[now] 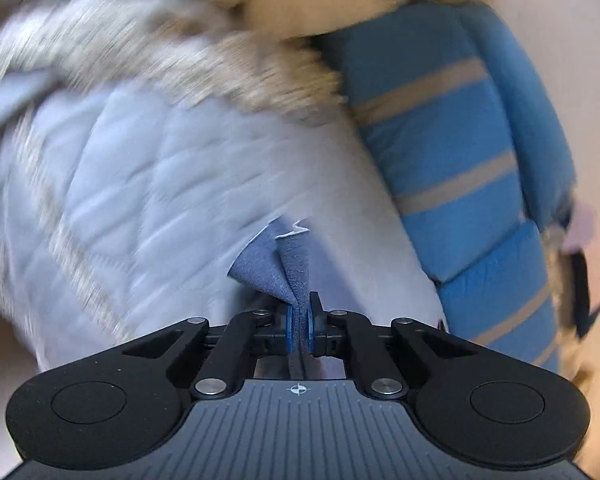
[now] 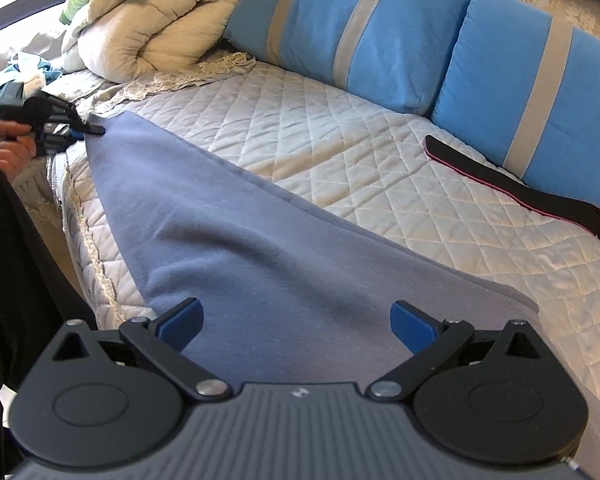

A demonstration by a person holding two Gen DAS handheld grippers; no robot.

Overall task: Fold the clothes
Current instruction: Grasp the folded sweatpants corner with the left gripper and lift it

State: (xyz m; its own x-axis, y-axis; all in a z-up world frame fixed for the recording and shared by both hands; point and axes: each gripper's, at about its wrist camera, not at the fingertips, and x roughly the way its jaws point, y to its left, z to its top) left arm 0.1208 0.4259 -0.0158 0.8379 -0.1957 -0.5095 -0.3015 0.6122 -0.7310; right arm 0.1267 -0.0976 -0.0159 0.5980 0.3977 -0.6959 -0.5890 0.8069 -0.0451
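In the left wrist view, which is blurred, the left gripper (image 1: 299, 326) has its blue pads pressed together on a pinched fold of the grey-blue fleece garment (image 1: 290, 268) at the lower centre of the frame, the cloth rising in a small peak just beyond the fingertips. In the right wrist view that same garment (image 2: 236, 248) lies spread flat across the white quilted bed cover (image 2: 340, 140), running from the upper left of the frame down to the lower centre. The left gripper (image 2: 96, 131) appears small at the far left, gripping the garment's far corner, with a person's hand (image 2: 12, 148) on its handle. The right gripper (image 2: 298, 320) stands wide, its blue pads (image 2: 414, 320) well apart over the near end of the garment and closing on nothing. Blue striped cushions (image 2: 380, 40) line the upper right, a rolled cream duvet (image 2: 160, 32) sits at upper left, and a black strap (image 2: 520, 188) lies on the cover at right.
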